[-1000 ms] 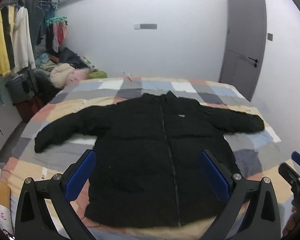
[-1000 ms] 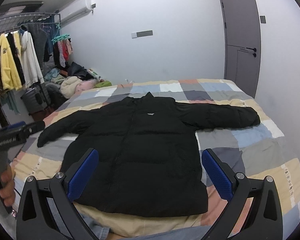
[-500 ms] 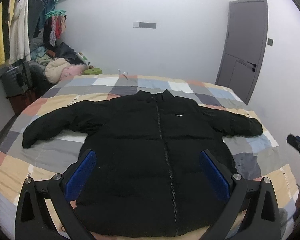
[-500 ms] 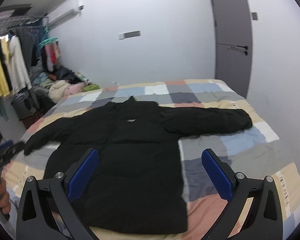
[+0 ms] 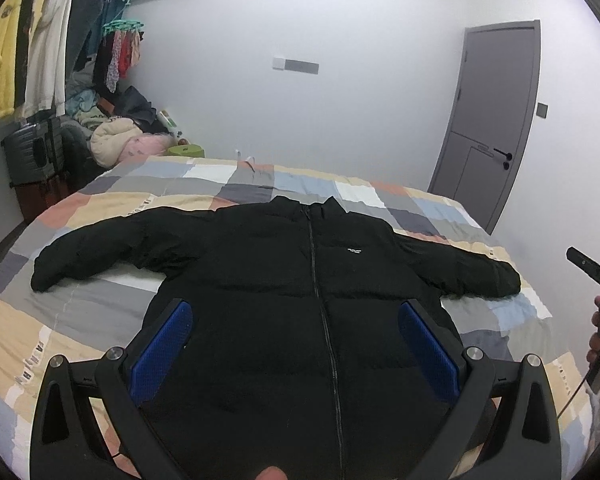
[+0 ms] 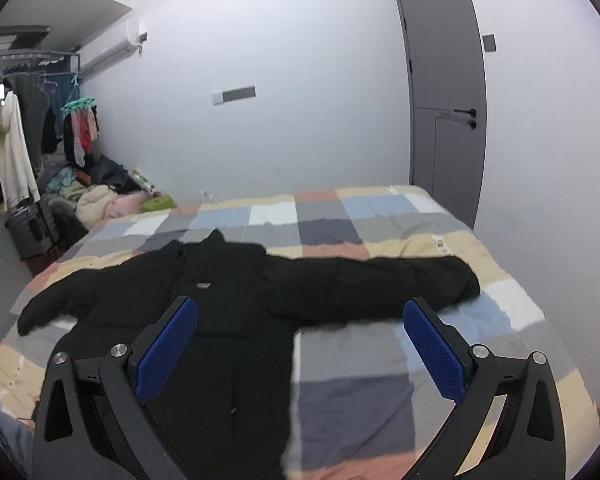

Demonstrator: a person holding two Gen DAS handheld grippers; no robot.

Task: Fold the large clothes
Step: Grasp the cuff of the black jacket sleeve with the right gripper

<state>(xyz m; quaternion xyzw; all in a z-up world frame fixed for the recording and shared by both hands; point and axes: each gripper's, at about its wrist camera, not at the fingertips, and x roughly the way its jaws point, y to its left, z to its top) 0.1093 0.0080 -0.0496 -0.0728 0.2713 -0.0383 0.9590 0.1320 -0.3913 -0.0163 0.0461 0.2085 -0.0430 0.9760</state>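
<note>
The black puffer jacket (image 5: 300, 300) is laid face up and zipped on the patchwork-quilted bed (image 5: 80, 320), both sleeves spread wide, collar toward the far wall. No fold has yet been made. The left tongs (image 5: 294, 344) are held fully spread above the jacket's lower body, with nothing gripped. The right tongs (image 6: 300, 344) are likewise wide apart and empty, directed toward the right sleeve (image 6: 400, 280).

Risks noted: the padded shell is judged slippery and bulky, so a shallow pinch may slide off. The quilt could be caught together with the sleeve. Padding is likely to spring back, undoing a fold. Uneven lifting may drag the body askew.
</note>
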